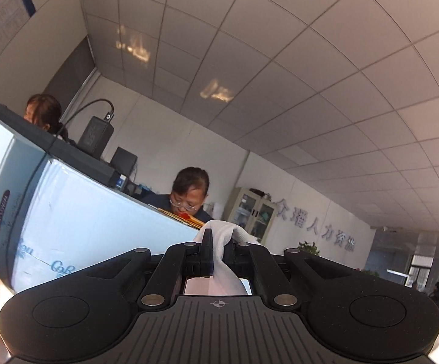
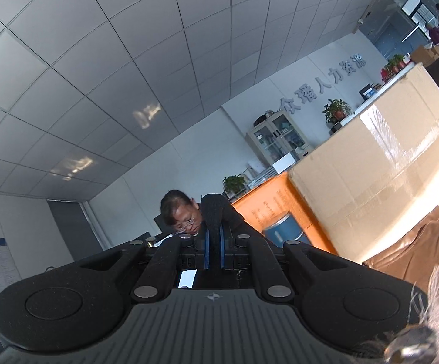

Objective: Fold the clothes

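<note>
Left gripper (image 1: 218, 242) pinching white cloth (image 1: 224, 261), raised; right gripper (image 2: 214, 242) pinching dark cloth (image 2: 216, 209). Judgement: fabric soft, light, limp; will sag. Grip edges or corners, keep taut.

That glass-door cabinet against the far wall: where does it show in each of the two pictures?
Left wrist view: the glass-door cabinet stands right of centre, just above the tool's white cloth.
Right wrist view: the same cabinet sits upper right of centre, tilted.
Shared landmark: the silver wall lettering to the cabinet's right.
</note>
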